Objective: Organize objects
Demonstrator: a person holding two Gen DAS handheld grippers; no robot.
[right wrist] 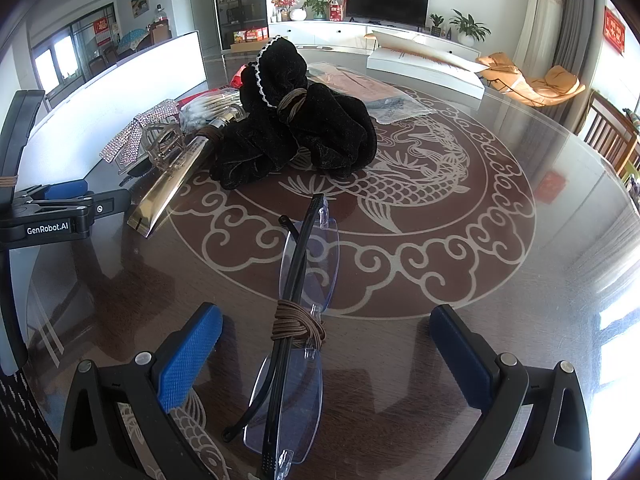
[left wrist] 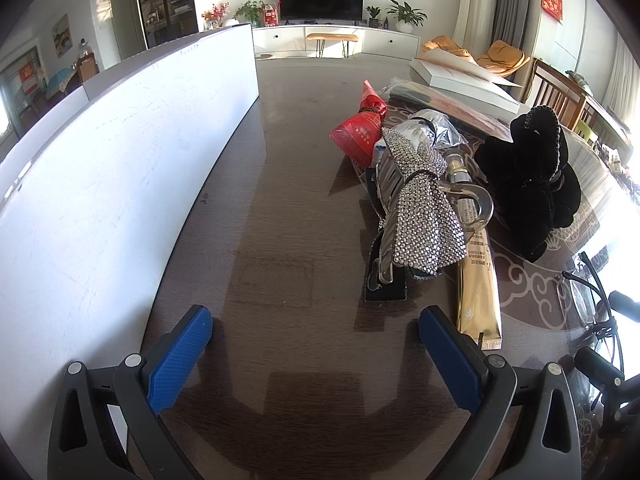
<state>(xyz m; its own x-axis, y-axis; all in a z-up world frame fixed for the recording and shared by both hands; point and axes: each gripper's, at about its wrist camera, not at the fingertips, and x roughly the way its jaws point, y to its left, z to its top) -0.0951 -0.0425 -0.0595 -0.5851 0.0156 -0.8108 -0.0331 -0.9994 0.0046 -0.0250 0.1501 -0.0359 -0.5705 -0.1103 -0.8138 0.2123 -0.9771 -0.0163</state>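
Folded rimless glasses (right wrist: 294,320), bound at the middle with a brown elastic band (right wrist: 298,326), lie on the glass table between the fingers of my right gripper (right wrist: 326,330), which is open and not touching them. A black velvet scrunchie (right wrist: 296,120) sits farther ahead, also seen as the black scrunchie (left wrist: 528,176). My left gripper (left wrist: 316,334) is open over bare dark table. To its right lie a rhinestone bow hair clip (left wrist: 420,208), a clear claw clip (left wrist: 476,196), a gold packet (left wrist: 478,300) and a red pouch (left wrist: 358,130).
A long white box (left wrist: 120,168) runs along the left side of the table. A flat white box (right wrist: 428,68) and plastic-wrapped items (right wrist: 360,88) lie at the far side. The left gripper's body (right wrist: 52,216) stands at the left in the right wrist view. Chairs (right wrist: 608,136) stand at the right.
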